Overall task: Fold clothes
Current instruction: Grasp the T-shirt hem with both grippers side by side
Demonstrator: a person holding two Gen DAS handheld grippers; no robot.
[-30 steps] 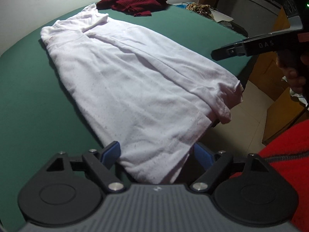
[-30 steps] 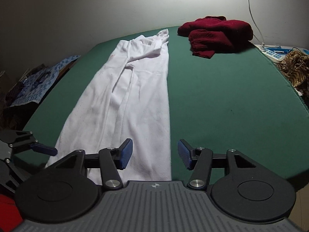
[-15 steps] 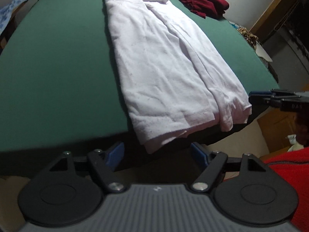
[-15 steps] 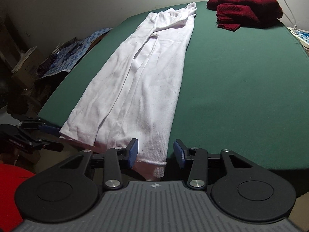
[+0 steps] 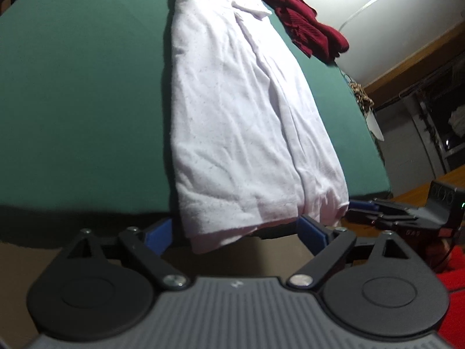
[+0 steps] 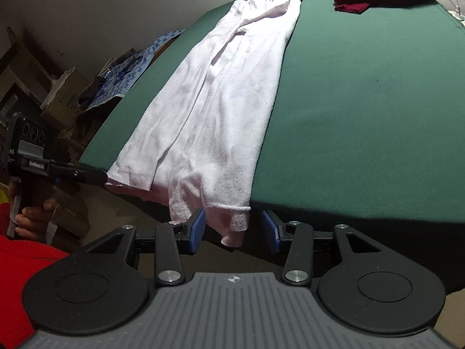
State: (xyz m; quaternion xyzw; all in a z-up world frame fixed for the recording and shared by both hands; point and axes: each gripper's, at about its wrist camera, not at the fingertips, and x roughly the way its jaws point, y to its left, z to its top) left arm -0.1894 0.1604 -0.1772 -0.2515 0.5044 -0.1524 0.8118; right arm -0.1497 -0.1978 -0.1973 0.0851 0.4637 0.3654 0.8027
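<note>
White garment: a long white garment [image 5: 241, 122] lies folded lengthwise into a narrow strip on the green table [image 5: 81, 93]. It runs from the far end of the table to the near edge, where its hem hangs over the edge.
Garment surface: wrinkled, with a lengthwise fold line down the strip; the far end shows bunched layers, detail unclear.
Left gripper: the left gripper [image 5: 235, 237] points at the left corner of the hanging hem. Its jaws stand wide apart and are opening. The hem corner hangs between the blue pads [image 5: 158, 237], which do not press on the cloth.
Right gripper: the right gripper [image 6: 234, 229] points at the right corner of the hem. Its jaws stand partly apart; the figure is settling after a closing move. The drooping corner of the hem lies between the blue pads [image 6: 197, 228]; the left pad is touching or just beside the cloth, the right pad is clear of it. No clamp on the cloth is visible.
Left hand: in the right wrist view a hand [image 6: 32, 212] grips the handle of the left gripper at the left edge of the table, with a red sleeve [image 6: 17, 264] below it.
Red garment: a dark red garment [image 5: 308, 35] lies bunched at the far end of the table, near the white garment's far end but apart from it.
Surroundings: a blue patterned cloth [image 6: 136, 67] and cardboard clutter lie beyond the left side of the table.
</note>
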